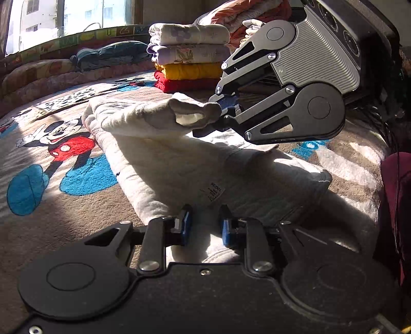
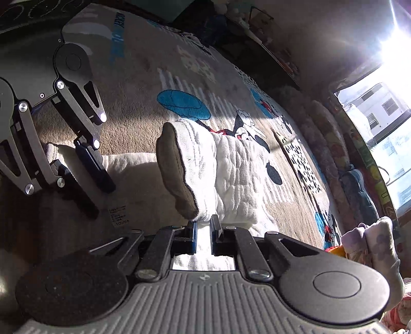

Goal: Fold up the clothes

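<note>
Now the white garment (image 1: 164, 164) is lying on a fuzzy cartoon-mouse blanket (image 1: 64, 154), partly folded, with a small printed label (image 1: 214, 191) facing up. The sun is shining across it and making bright patches.

The right gripper (image 1: 221, 113) is reaching in from the right side and is pinching a cuff of the white garment between its blue-padded tips. It is lifting that end up off the blanket, so the sleeve is hanging in the air. In the right wrist view the cuff (image 2: 179, 172) is standing up just past the tips, with its grey inside showing.

The left gripper (image 1: 204, 226) is sitting low at the near edge of the garment. Its jaws are standing a little apart, with white cloth lying between the pads. It is hard to tell if the pads are squeezing the cloth or just resting around it.

Farther back, a stack of folded clothes (image 1: 190, 56) is sitting on the blanket, with red at the bottom, then yellow, then pale flowered ones on top. A dark teal bundle (image 1: 108, 55) is lying near the window (image 1: 77, 15).
</note>
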A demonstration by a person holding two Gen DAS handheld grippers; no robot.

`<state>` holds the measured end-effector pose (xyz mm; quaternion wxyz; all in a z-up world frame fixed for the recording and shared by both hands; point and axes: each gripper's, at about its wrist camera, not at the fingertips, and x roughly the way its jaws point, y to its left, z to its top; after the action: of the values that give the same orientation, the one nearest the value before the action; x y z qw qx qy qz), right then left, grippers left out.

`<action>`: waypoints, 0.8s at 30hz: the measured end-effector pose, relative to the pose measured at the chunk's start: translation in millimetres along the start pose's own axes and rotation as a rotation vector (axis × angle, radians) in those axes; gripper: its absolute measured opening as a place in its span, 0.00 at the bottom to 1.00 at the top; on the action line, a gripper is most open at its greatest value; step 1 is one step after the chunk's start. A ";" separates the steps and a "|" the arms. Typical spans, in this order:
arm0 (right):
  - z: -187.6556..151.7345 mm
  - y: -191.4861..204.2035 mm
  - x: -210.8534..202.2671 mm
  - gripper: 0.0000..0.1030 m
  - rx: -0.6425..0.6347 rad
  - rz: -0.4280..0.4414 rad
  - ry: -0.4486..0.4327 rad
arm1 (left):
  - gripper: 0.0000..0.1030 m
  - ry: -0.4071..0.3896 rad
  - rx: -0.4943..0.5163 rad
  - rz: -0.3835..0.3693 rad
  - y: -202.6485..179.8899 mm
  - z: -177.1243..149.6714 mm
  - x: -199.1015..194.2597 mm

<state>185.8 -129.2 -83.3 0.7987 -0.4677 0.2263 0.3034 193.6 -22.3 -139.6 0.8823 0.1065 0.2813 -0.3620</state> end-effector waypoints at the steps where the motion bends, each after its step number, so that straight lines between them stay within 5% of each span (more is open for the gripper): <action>1: 0.2 3.8 1.9 0.11 -0.013 0.009 0.013 | 0.20 0.001 0.000 0.000 0.1 0.1 -0.1; 7: 4.2 15.3 -8.0 0.11 -0.072 0.046 0.028 | 0.22 0.002 0.000 -0.002 0.6 -0.3 -0.9; 10: 10.0 -3.7 -23.2 0.11 0.064 0.042 -0.021 | 0.22 0.002 0.000 -0.003 0.5 -0.6 -1.3; 13: 15.7 -27.9 -28.8 0.20 0.308 0.089 -0.047 | 0.25 0.004 0.005 -0.003 -0.7 -0.3 -1.1; 16: 2.9 -56.8 -19.1 0.39 0.797 0.228 -0.043 | 0.26 0.005 0.009 -0.005 -2.1 -0.4 -1.0; 24: -41.8 -44.5 23.9 0.41 1.430 0.331 0.000 | 0.26 0.004 0.008 -0.004 -2.1 -0.8 -1.7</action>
<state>230.6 -176.4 -90.8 0.8526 0.2081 0.4364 0.1983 190.8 -22.5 -139.2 0.8806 0.1100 0.2818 -0.3648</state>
